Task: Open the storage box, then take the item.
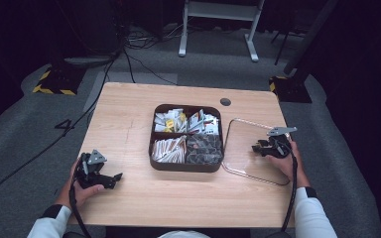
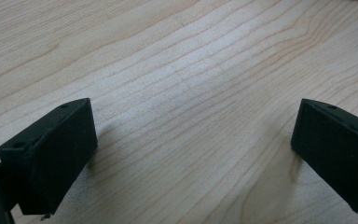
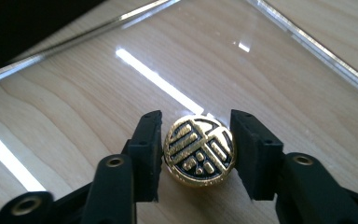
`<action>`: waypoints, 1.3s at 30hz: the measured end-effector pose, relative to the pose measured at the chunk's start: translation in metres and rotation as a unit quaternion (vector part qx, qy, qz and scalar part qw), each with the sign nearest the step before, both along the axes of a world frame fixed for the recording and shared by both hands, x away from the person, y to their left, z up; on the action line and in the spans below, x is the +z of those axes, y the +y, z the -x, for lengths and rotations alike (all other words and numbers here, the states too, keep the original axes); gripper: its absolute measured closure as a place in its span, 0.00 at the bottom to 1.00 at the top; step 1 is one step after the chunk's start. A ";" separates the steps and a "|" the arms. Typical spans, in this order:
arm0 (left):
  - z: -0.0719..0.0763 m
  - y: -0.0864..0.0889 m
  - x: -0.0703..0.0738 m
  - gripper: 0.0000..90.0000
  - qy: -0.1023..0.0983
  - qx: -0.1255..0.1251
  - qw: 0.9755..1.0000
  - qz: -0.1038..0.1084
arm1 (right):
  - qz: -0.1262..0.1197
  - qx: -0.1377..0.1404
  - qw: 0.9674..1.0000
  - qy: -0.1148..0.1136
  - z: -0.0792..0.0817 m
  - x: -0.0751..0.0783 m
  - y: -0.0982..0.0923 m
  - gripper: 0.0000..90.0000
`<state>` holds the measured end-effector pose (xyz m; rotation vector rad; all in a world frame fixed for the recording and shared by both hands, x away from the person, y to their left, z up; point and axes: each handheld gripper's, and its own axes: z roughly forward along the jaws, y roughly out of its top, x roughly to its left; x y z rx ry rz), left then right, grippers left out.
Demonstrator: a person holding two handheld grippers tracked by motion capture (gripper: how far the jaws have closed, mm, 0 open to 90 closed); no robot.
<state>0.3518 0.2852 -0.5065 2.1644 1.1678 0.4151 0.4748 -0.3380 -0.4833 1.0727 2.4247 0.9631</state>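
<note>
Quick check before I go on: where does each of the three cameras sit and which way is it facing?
High view: above the person's side, looking forward and down on the table; both forearms show.
Left gripper view: on the left gripper, facing bare wood.
Right gripper view: on the right gripper, facing a gold knob on the clear lid.
Shared: the lid, in the high and right gripper views.

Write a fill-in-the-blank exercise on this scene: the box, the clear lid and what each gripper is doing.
1. The brown box is divided into ____ compartments.
2. The clear lid lies on the table on the box's ____ side in the high view.
3. The right gripper has a round gold-and-black ____ between its jaws.
4. The left gripper has ____ between its jaws.

Missing words: four; right; knob; nothing
</note>
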 end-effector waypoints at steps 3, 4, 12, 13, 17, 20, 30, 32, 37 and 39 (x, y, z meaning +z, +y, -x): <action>0.000 0.000 0.000 0.00 0.000 0.000 1.000 0.000 | -0.012 -0.007 1.000 -0.005 0.001 0.005 -0.003 0.56; 0.000 0.000 0.000 0.00 0.000 -0.001 1.000 0.000 | -0.014 -0.010 1.000 -0.006 0.001 0.006 -0.003 0.55; 0.000 0.000 0.000 0.00 0.000 -0.001 1.000 0.000 | -0.016 -0.013 1.000 -0.008 0.001 0.007 -0.002 0.49; 0.000 0.000 0.000 0.00 0.000 -0.001 1.000 0.000 | -0.018 -0.012 1.000 -0.010 0.001 0.008 -0.002 0.48; 0.000 0.000 0.000 0.00 0.001 -0.002 1.000 -0.001 | -0.023 -0.013 1.000 -0.016 0.001 0.011 0.001 0.40; -0.001 0.000 0.000 0.00 0.001 -0.003 1.000 -0.001 | -0.025 -0.020 0.999 -0.018 0.001 0.013 0.003 0.32; -0.001 0.000 0.000 0.00 0.001 -0.003 1.000 -0.001 | -0.037 -0.021 0.999 -0.033 0.005 0.023 0.009 0.26; -0.001 0.001 0.000 0.00 0.000 -0.004 1.000 -0.002 | -0.040 -0.020 0.998 -0.034 0.005 0.024 0.010 0.26; -0.001 0.001 0.000 0.00 0.001 -0.004 1.000 -0.001 | -0.038 -0.016 0.998 -0.041 0.007 0.030 0.019 0.29; -0.001 0.001 0.000 0.00 0.001 -0.004 1.000 0.000 | -0.042 -0.012 0.998 -0.046 0.008 0.034 0.022 0.29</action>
